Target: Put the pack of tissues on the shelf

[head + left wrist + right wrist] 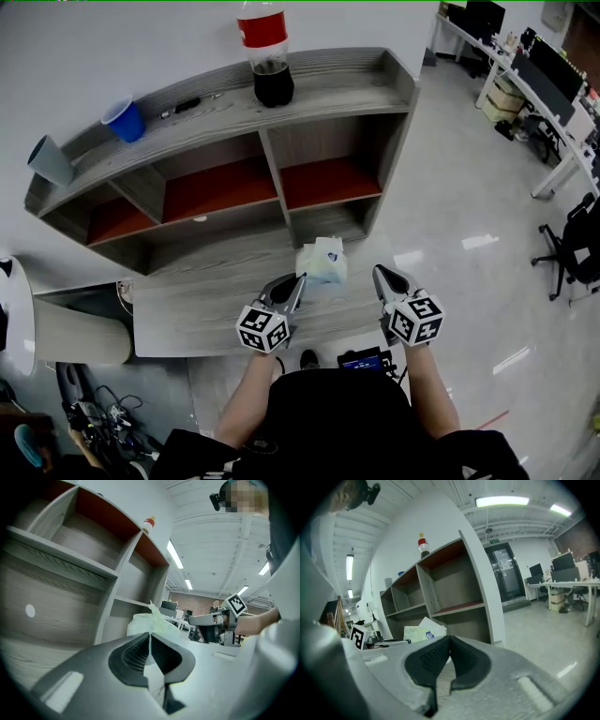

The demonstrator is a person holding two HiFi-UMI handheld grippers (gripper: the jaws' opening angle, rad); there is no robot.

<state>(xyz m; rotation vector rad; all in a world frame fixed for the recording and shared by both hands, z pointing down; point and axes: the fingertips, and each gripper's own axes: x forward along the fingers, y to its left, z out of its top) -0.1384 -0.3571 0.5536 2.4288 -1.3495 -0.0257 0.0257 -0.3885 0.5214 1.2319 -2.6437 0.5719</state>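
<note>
The shelf [328,89] fills most of what I face, with three red-backed compartments in a row and the low counter [197,314] in front of it. On the shelf's top stand one cola bottle [267,56] and two cups: a blue cup [125,120] and a grey cup [52,161]. The one pack of tissues [322,262] sits on the counter, with the right-hand bays open directly behind it. My two forearms reach forward side by side. Both tools are nearly level and aimed at the shelf, with the pack between them. My left tool [298,281] is clenched tip to tip right at the pack's edge; whether it touches I cannot tell. My right tool [380,274] is clenched, pads together, apart from the pack.
</note>
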